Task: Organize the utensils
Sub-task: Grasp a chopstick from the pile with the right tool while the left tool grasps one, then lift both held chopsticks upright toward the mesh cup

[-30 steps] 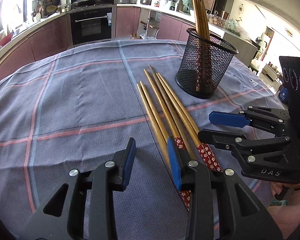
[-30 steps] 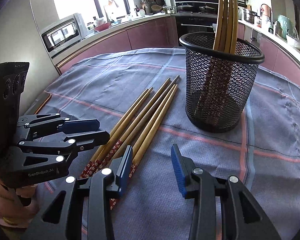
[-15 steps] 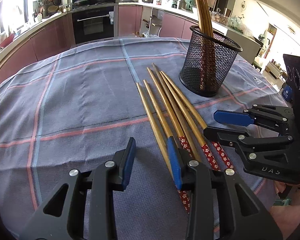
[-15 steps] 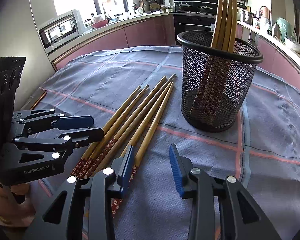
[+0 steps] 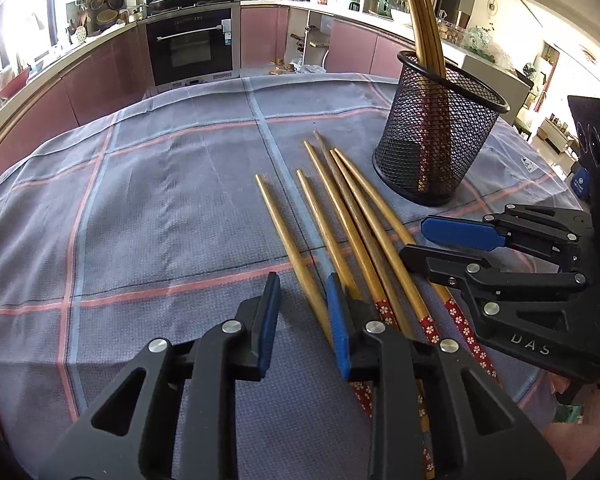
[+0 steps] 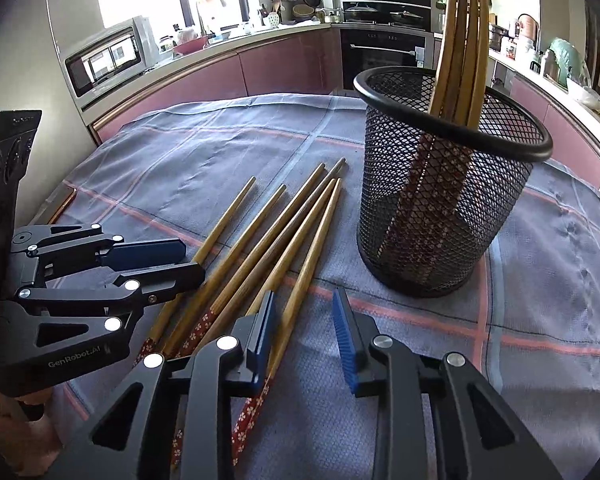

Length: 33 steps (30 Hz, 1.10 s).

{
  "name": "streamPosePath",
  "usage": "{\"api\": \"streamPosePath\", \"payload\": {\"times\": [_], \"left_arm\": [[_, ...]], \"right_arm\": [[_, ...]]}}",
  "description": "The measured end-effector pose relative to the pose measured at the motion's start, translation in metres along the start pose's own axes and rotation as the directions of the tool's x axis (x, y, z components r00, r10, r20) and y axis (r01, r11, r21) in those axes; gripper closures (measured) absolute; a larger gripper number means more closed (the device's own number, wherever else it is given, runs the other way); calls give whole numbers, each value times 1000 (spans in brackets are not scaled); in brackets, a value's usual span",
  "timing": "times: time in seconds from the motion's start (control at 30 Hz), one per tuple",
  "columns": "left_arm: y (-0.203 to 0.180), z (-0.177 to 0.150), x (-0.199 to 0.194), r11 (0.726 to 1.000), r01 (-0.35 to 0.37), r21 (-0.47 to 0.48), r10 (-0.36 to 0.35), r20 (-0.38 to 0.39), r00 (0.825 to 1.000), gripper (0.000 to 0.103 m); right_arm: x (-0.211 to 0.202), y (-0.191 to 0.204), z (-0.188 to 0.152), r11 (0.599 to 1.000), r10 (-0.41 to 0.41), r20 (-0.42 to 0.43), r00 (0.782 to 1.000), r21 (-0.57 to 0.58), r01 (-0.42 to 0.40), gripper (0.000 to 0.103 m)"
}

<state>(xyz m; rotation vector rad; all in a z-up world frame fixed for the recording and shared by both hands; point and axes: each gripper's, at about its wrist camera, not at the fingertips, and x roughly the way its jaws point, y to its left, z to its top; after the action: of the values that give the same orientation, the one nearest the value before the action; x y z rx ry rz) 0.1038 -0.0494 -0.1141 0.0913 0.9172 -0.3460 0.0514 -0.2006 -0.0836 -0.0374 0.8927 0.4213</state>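
The left claw (image 5: 305,312) hangs low over the cloth-covered surface (image 5: 148,208), its jaws narrowing with a gap still between the pads; the leftmost of the loose chopsticks (image 5: 332,240) runs up into that gap, yet no pad presses on it. The right claw (image 6: 306,334) sits just beside it, tilted down the same way, jaws likewise narrowing with a gap, and the rightmost stick passes between its pads untouched. The bundle fans out ahead of both claws, thin tips pointing away, flowered red handles tucked under the fingers, so each claw seems placed at the thick end where a stick is easiest to pinch. Beyond the tips, ahead and to the right of the left claw, stands the black mesh holder (image 5: 436,152) with several chopsticks already upright inside, handles down. I take the sorting as partly done, the fan on the surface being what is left to lift
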Motion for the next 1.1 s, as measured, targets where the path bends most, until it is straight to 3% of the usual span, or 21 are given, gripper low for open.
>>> {"api": "streamPosePath", "payload": {"times": [0.3,0.63,0.8,1.1], "left_arm": [[4,1,1,999,6,-52,-5,10,1000,95],[2,-4,-16,998,36,-46,-34,53,998,95],[-5,-7,-16,997,76,-15,-76,33,997,95],[-10,-11,-8,996,86,24,-86,-8,996,95]], "right_arm": [[-4,-17,-4,995,42,11,999,91,-43,95],[-23,-16,-3,991,94,64,994,93,-99,97],[-24,-7,-4,991,122,39,992,51,-124,97],[-13,-3,-5,993,112,-17,994,25,-112,95]]}}
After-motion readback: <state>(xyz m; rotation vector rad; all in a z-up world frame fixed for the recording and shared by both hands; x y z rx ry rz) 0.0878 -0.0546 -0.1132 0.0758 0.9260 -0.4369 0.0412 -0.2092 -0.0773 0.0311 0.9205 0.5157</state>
